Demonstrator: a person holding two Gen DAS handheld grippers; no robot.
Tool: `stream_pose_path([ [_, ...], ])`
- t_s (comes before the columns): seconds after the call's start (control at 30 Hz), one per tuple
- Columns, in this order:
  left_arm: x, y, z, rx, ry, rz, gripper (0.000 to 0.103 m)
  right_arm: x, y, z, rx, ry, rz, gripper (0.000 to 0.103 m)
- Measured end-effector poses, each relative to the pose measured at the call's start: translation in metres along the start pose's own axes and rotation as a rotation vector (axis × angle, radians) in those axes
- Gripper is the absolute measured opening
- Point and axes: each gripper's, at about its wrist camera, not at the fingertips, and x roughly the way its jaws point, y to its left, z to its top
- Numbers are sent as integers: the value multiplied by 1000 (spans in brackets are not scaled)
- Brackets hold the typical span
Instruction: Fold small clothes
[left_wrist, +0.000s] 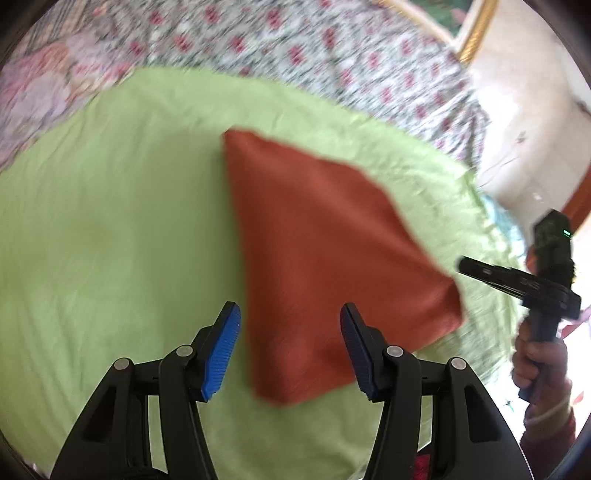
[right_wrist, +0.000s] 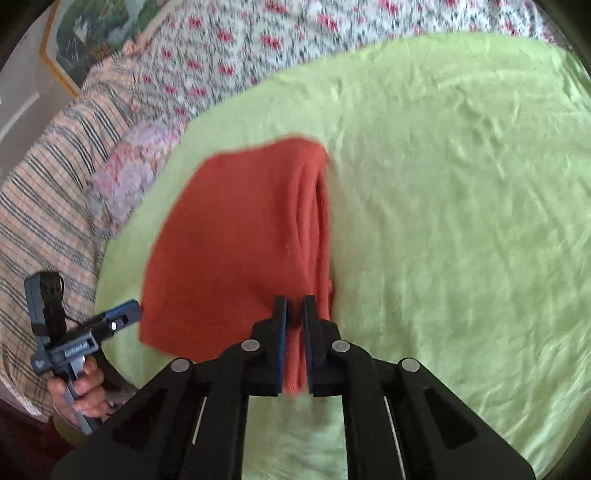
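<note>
A rust-red folded cloth lies on a light green sheet. My left gripper is open and empty, its blue pads hovering over the cloth's near corner. In the right wrist view my right gripper is shut on the near edge of the red cloth, whose layered fold runs away from the jaws. The right gripper also shows at the far right of the left wrist view, at the cloth's right corner. The left gripper also shows at the left edge of the right wrist view.
The green sheet covers a bed with a floral quilt behind it. A striped blanket lies to the left in the right wrist view. A framed picture leans at the back. White floor lies beyond the bed edge.
</note>
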Motion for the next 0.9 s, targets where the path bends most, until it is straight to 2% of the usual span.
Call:
stream_pose_path([
  [0.13, 8, -11, 17, 41, -28, -64, 53, 17, 22, 36, -26, -30, 42, 9],
  [0.27, 35, -11, 20, 30, 27, -102, 51, 60, 37, 65, -47, 12, 107, 9],
  [0.33, 50, -10, 16, 23, 58, -105, 50, 86, 38, 75, -48, 36, 88, 9],
  [0.4, 63, -7, 12, 25, 78, -89, 45, 111, 29, 81, -37, 69, 19, 9],
  [0.43, 67, -6, 11, 34, 76, -91, 44, 122, 19, 82, -27, 79, -55, 5],
  [0.47, 69, -5, 10, 34, 71, -86, 40, 127, 11, 82, -13, 81, -77, 0],
  [0.57, 76, -4, 11, 14, 69, -97, 39, 129, -15, 81, 58, 61, -76, 0],
  [0.7, 75, -3, 11, 17, 76, -92, 39, 127, -11, 83, 39, 53, -108, 0],
  [0.87, 48, -7, -3, 20, 71, -93, 40, 120, -18, 82, 85, 49, -62, 0],
  [0.9, 43, -8, -6, 28, 66, -89, 40, 113, -15, 81, 86, 45, -50, 3],
])
